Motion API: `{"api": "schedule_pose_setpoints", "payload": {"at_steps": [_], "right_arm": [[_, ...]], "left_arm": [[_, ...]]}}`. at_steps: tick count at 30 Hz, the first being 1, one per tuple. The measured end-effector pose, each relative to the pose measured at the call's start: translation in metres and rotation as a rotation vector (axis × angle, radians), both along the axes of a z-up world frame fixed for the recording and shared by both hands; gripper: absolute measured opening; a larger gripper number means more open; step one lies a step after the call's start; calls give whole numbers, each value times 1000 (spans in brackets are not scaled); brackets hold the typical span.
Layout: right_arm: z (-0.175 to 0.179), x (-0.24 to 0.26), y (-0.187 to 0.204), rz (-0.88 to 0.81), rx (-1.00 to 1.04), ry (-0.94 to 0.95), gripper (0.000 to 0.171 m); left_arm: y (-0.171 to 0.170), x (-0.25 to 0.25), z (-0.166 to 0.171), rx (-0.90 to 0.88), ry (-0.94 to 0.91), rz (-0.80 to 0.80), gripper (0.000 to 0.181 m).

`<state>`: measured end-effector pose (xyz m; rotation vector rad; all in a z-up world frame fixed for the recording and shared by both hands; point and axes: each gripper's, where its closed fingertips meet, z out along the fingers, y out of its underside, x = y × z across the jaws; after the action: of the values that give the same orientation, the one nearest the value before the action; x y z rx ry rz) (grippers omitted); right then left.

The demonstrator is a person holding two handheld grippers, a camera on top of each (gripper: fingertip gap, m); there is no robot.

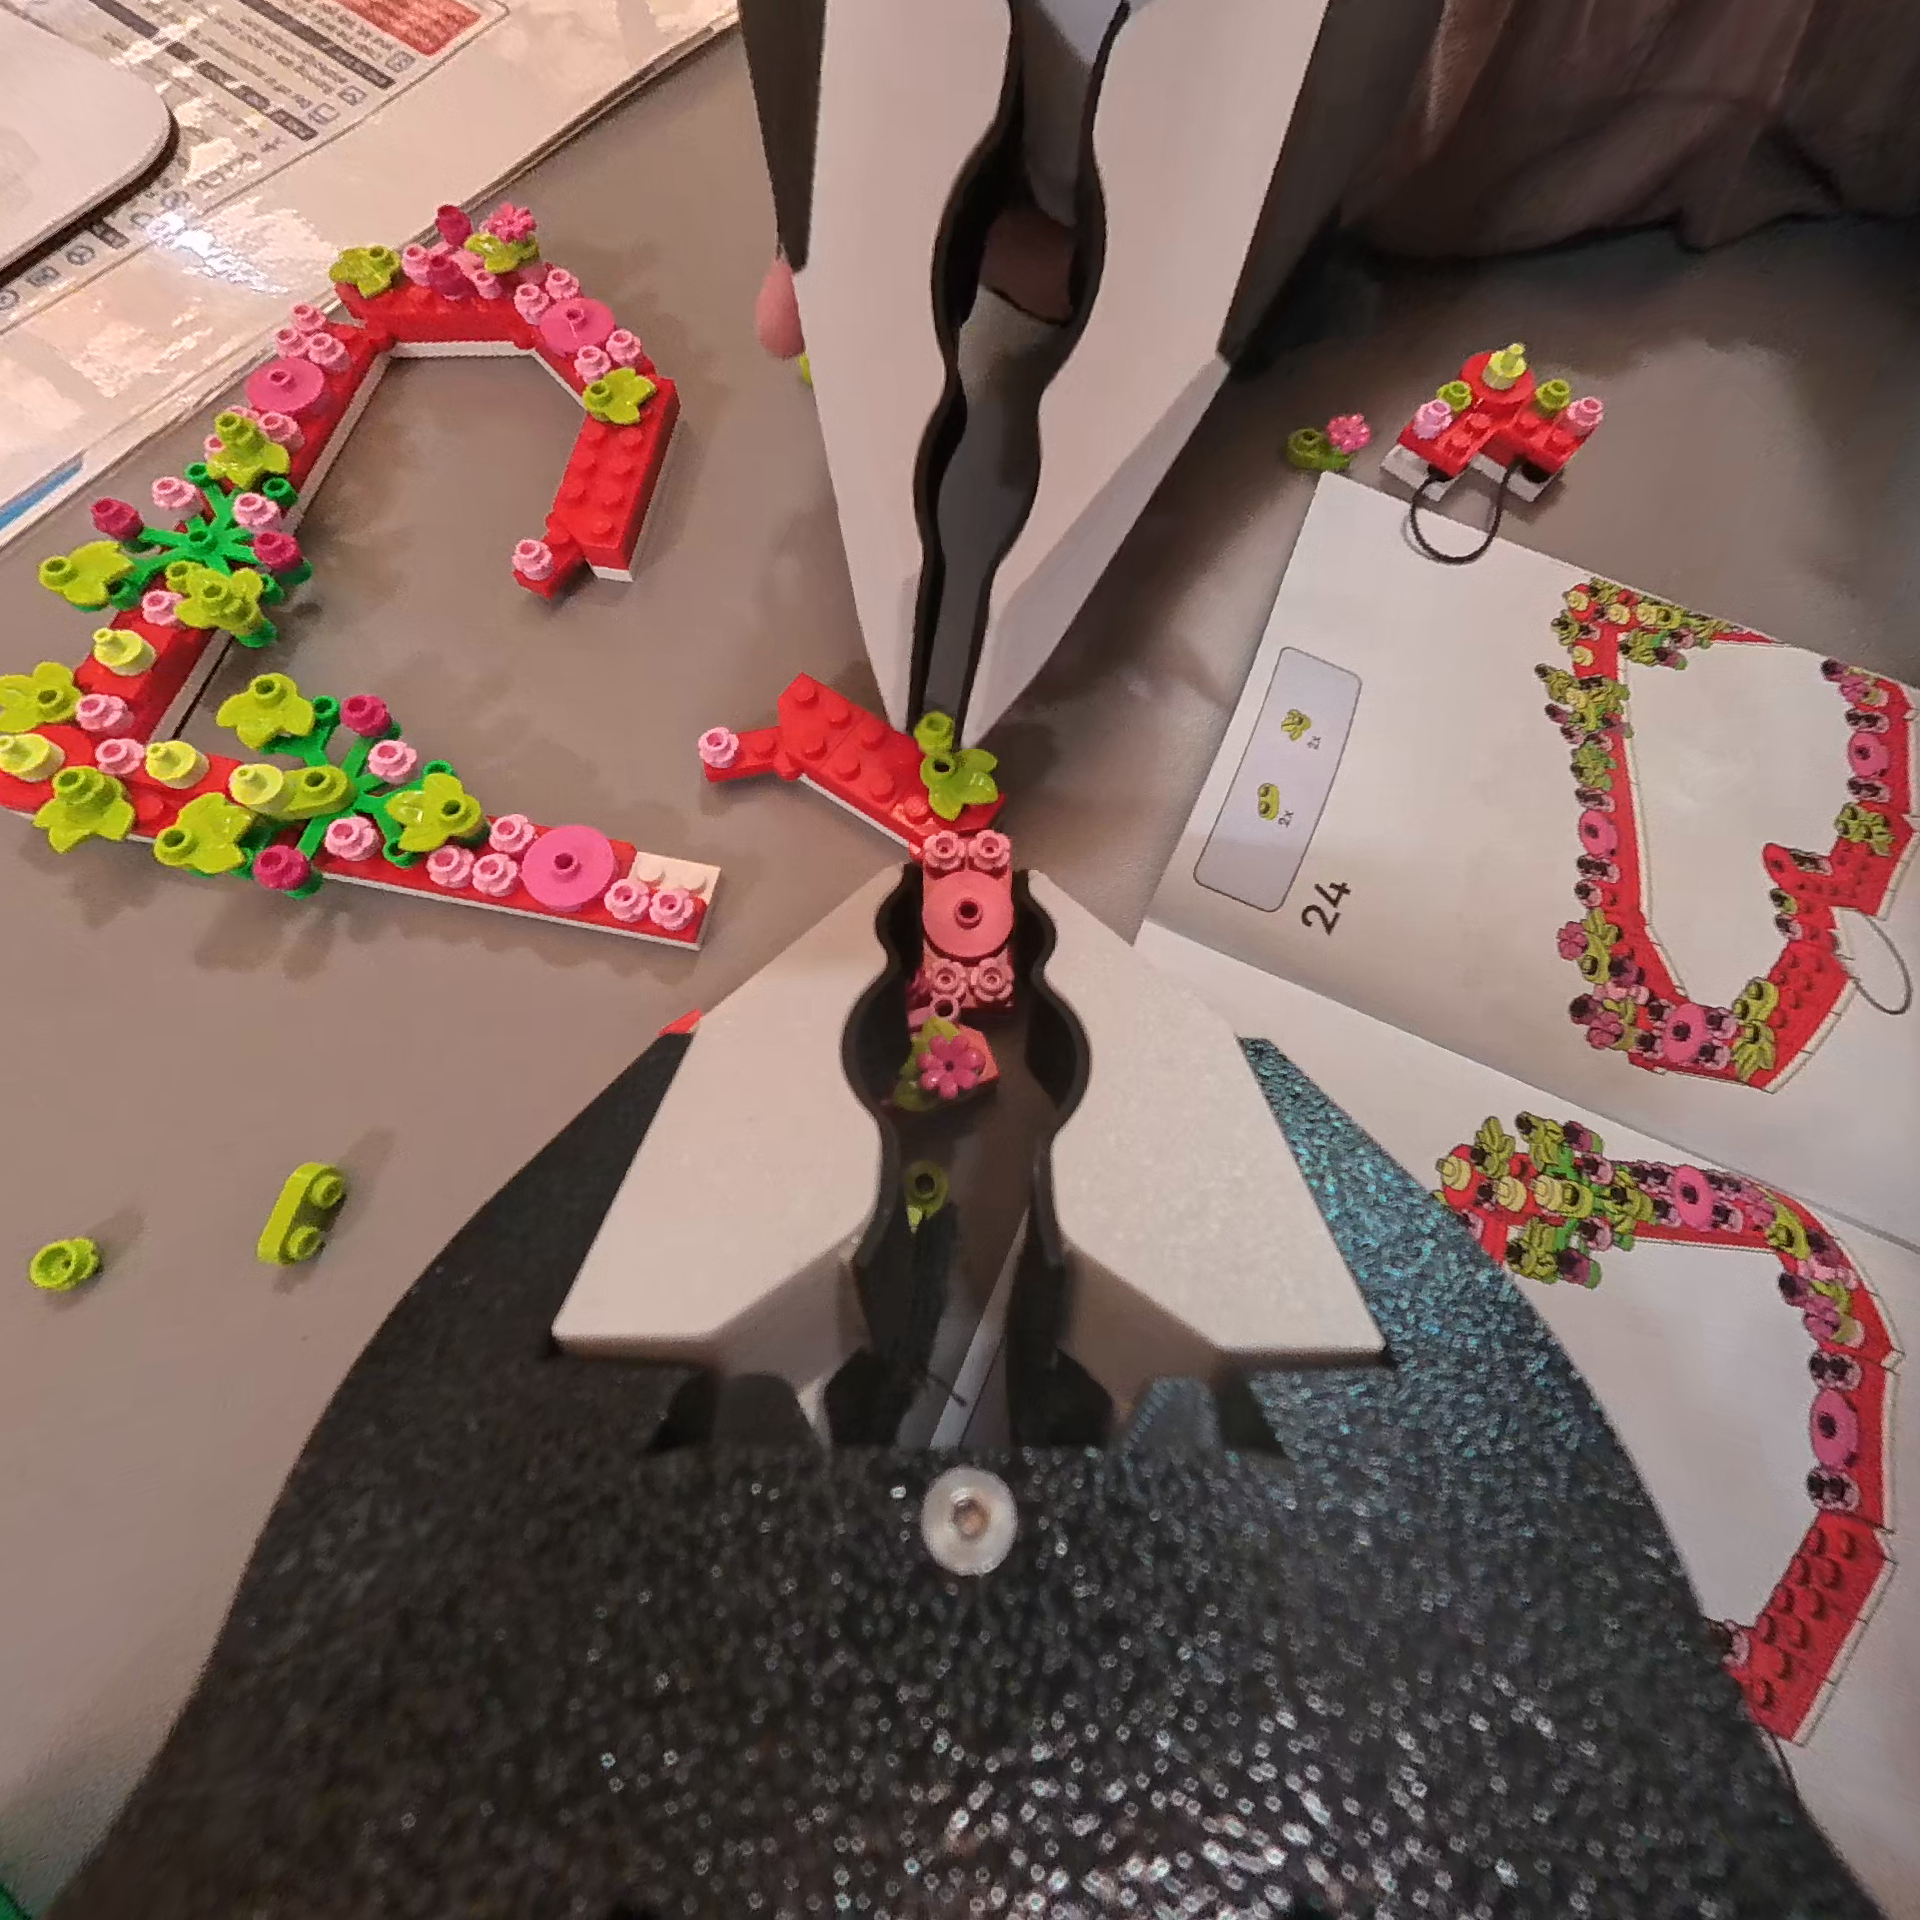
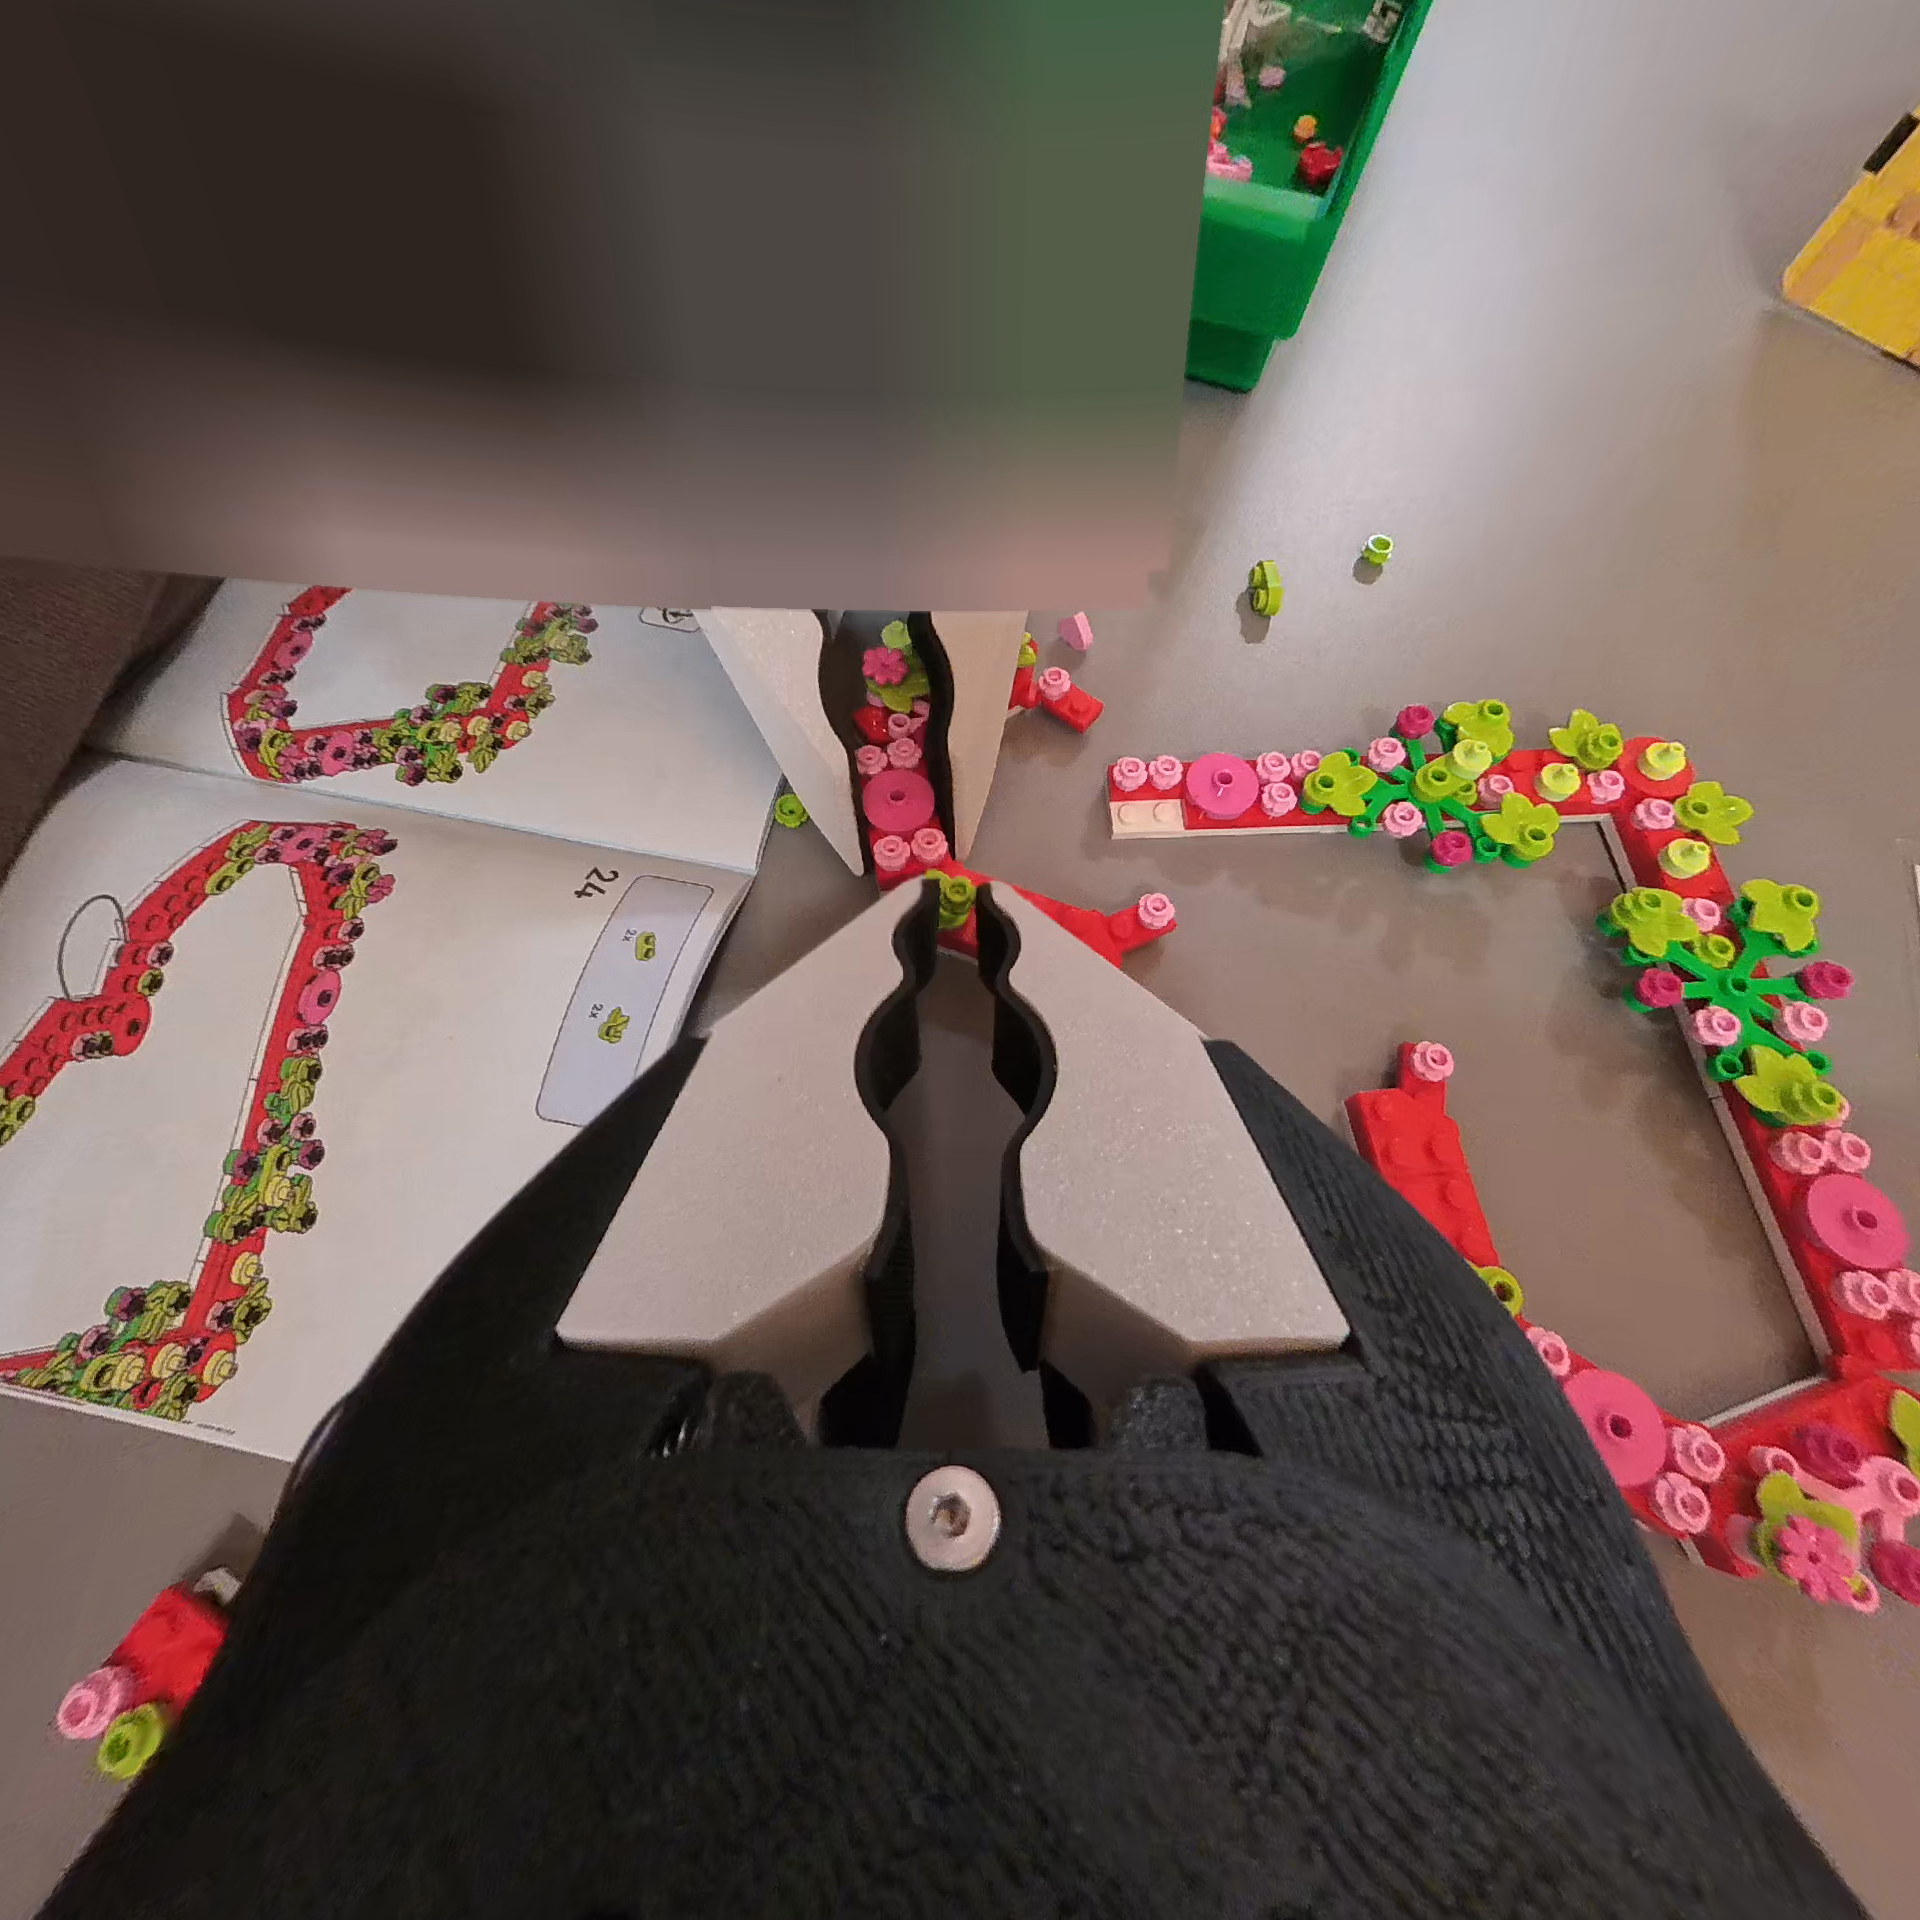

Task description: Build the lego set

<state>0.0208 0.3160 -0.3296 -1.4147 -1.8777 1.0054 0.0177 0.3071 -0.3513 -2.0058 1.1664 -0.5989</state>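
My left gripper (image 1: 968, 883) is shut on one arm of an angled red segment (image 1: 831, 743) topped with pink flowers and a pink disc. The segment's other arm lies on the grey table. My right gripper (image 2: 953, 891) comes from the opposite side and is shut on a small lime piece (image 2: 951, 902) at the segment's bend, right by a lime leaf (image 1: 961, 777). In the right wrist view the left gripper (image 2: 914, 852) pinches the segment (image 2: 1081, 920). In the left wrist view the right gripper (image 1: 940, 717) holds the lime piece (image 1: 935, 732).
A large flowered red frame (image 1: 613, 468) (image 2: 1423, 1153) lies beside the segment. An open instruction booklet (image 1: 1455, 727) (image 2: 468, 1039) lies on the other side. A small red sub-build with a cord (image 1: 1496, 426), loose lime pieces (image 1: 301, 1210) (image 2: 1265, 587) and a green bin (image 2: 1268, 260) sit around. Left and right tips are no more than a few centimetres apart.
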Motion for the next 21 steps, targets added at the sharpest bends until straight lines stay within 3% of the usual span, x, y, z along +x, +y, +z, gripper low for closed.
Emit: {"api": "schedule_pose_setpoints", "payload": {"at_steps": [21], "right_arm": [[-5,-1,-2,8,21,-9,6]], "left_arm": [[0,0,0,-1,0,-1,15]]}}
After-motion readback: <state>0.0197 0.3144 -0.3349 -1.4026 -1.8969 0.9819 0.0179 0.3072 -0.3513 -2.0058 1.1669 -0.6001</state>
